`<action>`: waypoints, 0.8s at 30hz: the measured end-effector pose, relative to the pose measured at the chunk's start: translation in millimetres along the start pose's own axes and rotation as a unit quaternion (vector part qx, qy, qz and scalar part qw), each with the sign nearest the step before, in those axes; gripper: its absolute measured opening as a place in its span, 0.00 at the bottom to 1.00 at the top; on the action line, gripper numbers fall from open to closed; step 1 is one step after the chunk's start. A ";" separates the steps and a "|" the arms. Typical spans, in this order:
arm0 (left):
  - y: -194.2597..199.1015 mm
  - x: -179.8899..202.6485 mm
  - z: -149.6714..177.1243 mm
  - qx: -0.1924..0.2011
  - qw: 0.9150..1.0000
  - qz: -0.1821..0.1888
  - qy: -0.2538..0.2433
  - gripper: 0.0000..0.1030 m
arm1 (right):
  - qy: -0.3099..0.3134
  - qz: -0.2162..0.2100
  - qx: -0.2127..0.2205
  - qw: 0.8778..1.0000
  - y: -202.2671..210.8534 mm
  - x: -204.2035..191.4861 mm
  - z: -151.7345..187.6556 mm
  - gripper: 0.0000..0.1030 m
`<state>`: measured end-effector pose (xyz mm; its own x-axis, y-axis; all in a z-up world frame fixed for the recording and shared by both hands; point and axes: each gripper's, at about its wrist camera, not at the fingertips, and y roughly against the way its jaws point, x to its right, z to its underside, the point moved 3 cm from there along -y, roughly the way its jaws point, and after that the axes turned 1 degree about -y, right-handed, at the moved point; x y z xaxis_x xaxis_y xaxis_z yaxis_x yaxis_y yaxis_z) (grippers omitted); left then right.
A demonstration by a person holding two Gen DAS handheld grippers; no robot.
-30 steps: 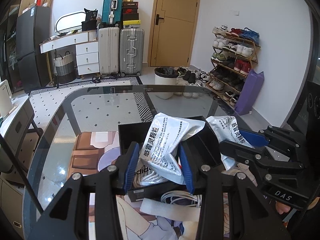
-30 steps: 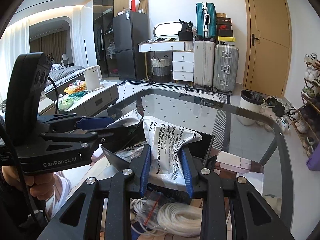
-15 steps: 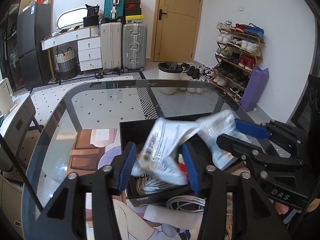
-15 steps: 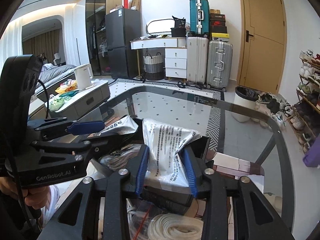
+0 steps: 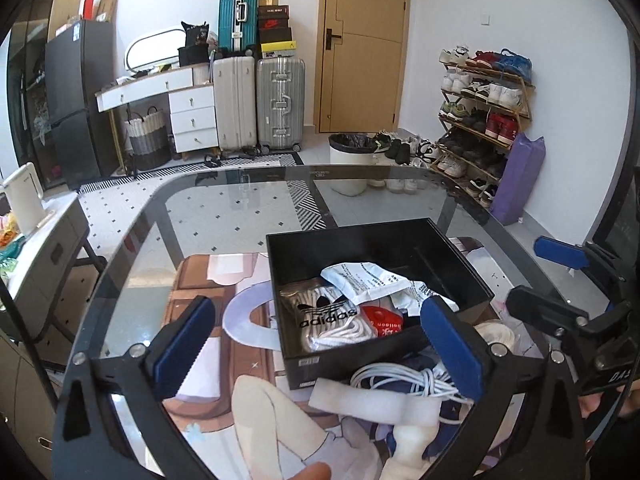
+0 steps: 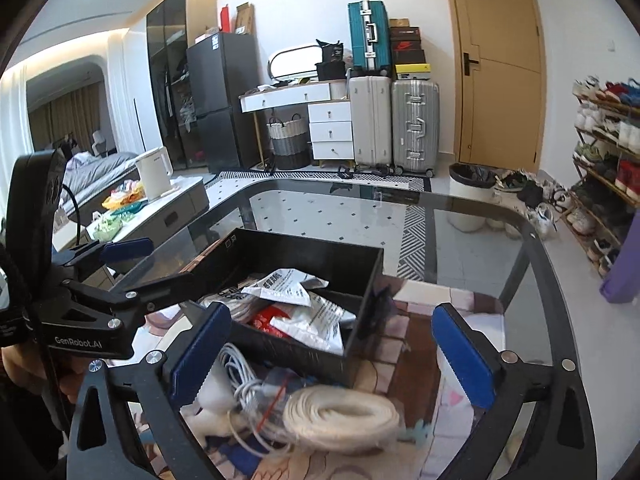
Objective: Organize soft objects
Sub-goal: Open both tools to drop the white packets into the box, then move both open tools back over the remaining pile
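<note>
A black box (image 5: 360, 236) (image 6: 296, 252) sits on the glass table. In it lie white printed pouches (image 5: 362, 280) (image 6: 286, 286), an adidas bag of white laces (image 5: 326, 318) and a red packet (image 5: 382, 322) (image 6: 266, 318). My left gripper (image 5: 316, 344) is open and empty, pulled back over the box's near side. My right gripper (image 6: 328, 350) is open and empty, just short of the box. In front of the box lie a white cable bundle (image 5: 400, 378) (image 6: 244, 380), a white foam strip (image 5: 376, 400) and a coil of white rope (image 6: 344, 414) in a clear bag.
The glass table (image 5: 240, 200) carries a printed mat (image 5: 216, 276) under the box. Beyond it are a bin (image 5: 352, 160), suitcases (image 5: 256, 100), a shoe rack (image 5: 484, 112) and a low side table with a kettle (image 6: 154, 174).
Both grippers have opened and let go of the white pouches, which now lie in the black box. Both grippers have drawn back from the box.
</note>
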<state>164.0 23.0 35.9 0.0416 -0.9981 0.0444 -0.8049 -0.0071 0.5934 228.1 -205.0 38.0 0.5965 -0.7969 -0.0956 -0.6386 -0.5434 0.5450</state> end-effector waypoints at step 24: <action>36.8 -2.4 36.2 0.035 0.999 -0.013 -0.004 1.00 | 0.008 -0.002 -0.003 1.000 35.0 -9.5 30.0 0.99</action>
<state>112.8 23.0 28.6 0.0582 -0.9980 0.0242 -0.8433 -0.0362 0.5362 185.4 -224.3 33.0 0.6074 -0.7899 -0.0838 -0.6333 -0.5452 0.5493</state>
